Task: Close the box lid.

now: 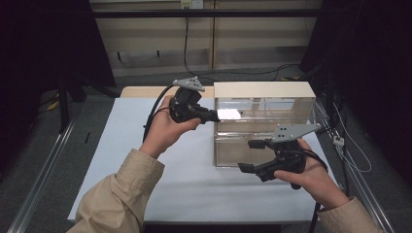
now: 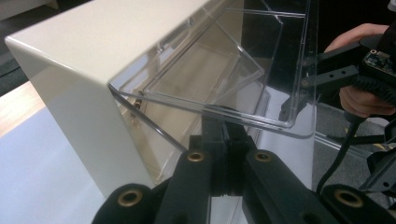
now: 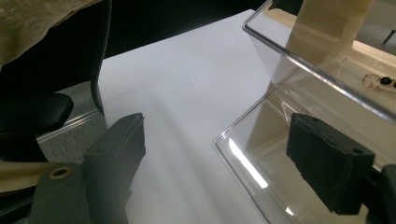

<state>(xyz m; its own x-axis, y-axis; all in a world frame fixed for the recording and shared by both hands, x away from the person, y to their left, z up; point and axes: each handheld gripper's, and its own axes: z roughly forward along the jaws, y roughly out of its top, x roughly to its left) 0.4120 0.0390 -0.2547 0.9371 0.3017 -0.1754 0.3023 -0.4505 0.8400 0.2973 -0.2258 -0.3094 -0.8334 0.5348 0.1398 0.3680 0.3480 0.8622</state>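
Observation:
A small cabinet with a cream shell (image 1: 262, 89) and clear plastic drawers stands on the white table (image 1: 194, 189). My left gripper (image 1: 214, 115) is at the left end of the clear upper drawer (image 1: 265, 109). In the left gripper view its jaws (image 2: 220, 128) are shut, pinching that drawer's clear front edge (image 2: 210, 109). My right gripper (image 1: 247, 155) hangs open in front of the clear lower drawer (image 1: 233, 150). In the right gripper view the drawer's near corner (image 3: 243, 149) lies between its spread jaws (image 3: 219, 126), with the pads not pressing on it.
The cabinet sits at the table's back right. White tabletop (image 3: 187, 84) stretches to its left and front. A small metal part (image 3: 378, 80) lies inside the cabinet. Cables (image 1: 187, 43) run behind the table, and a metal rail (image 1: 43, 165) borders its left side.

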